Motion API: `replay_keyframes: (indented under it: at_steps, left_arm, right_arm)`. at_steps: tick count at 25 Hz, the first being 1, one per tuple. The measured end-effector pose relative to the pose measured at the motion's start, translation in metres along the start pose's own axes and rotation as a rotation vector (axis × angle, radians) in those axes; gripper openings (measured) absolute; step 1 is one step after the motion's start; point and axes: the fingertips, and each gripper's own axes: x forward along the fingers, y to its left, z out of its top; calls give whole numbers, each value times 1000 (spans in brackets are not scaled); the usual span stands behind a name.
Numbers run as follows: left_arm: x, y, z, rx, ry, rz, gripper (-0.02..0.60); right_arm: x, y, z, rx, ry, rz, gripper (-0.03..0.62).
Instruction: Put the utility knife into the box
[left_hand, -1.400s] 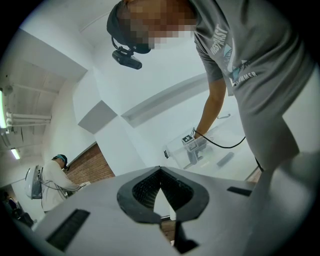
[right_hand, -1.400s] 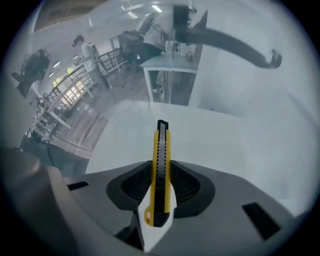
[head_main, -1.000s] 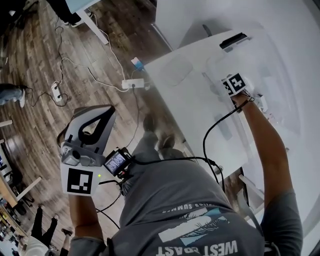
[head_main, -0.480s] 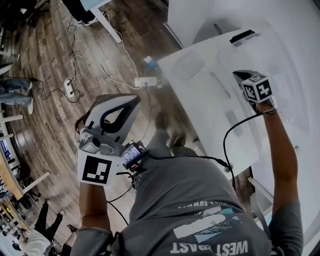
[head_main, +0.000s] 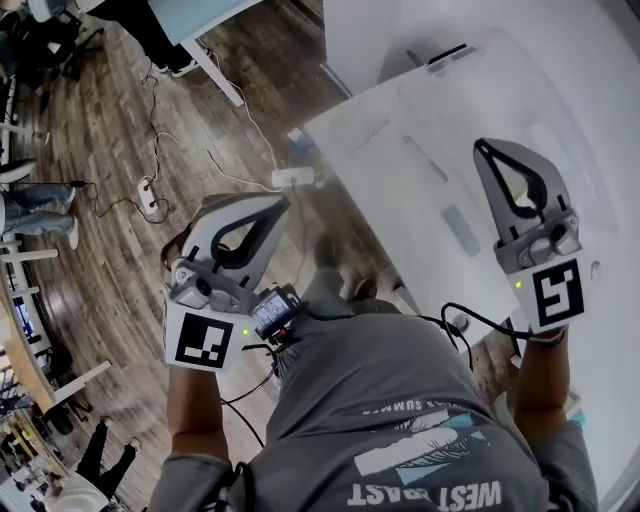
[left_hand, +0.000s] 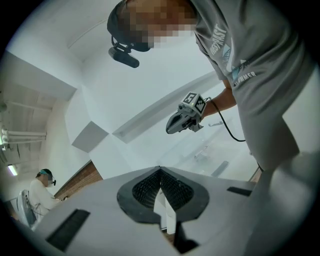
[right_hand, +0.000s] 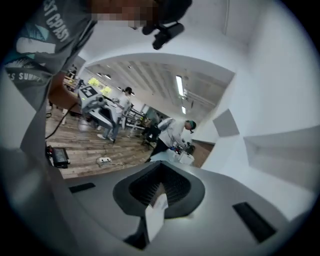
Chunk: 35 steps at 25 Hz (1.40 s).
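Both grippers are held up in front of the person's chest, away from the table. In the head view my left gripper (head_main: 274, 204) hangs over the wooden floor, jaws together and empty. My right gripper (head_main: 487, 149) hovers above the white table (head_main: 400, 200), also shut with nothing in it. Each gripper view shows its own jaws meeting at the tips: left gripper (left_hand: 160, 170), right gripper (right_hand: 161, 164). A faint clear box (head_main: 565, 140) shows on the glaring table top; its contents are washed out. A slim grey bar (head_main: 461, 230) lies on the table; I cannot tell whether it is the utility knife.
A black object (head_main: 447, 54) sits at the table's far edge. Cables and power strips (head_main: 297, 177) lie on the wooden floor to the left. Other people (right_hand: 170, 131) stand at desks in the background. A cable runs from the right gripper down across the person's shirt.
My right gripper has lifted off the far part of the table and come back toward the body. The left gripper has drifted right and a little up.
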Motion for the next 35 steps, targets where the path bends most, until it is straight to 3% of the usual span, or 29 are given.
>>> replay_keyframes:
  at_steps: [7, 14, 28, 35]
  left_arm:
    - [-9, -37, 41, 46, -24, -7, 11]
    - [-22, -80, 65, 75, -13, -16, 11]
    - [-82, -118, 85, 92, 10, 0, 11]
    - [-168, -136, 74, 82, 0, 16, 11]
  right_arm:
    - [-39, 114, 10, -98, -24, 234, 11]
    - [-70, 173, 20, -240, -73, 354, 9]
    - [-104, 217, 47, -205, -92, 342, 9]
    - [-117, 279, 70, -191, -37, 318, 9]
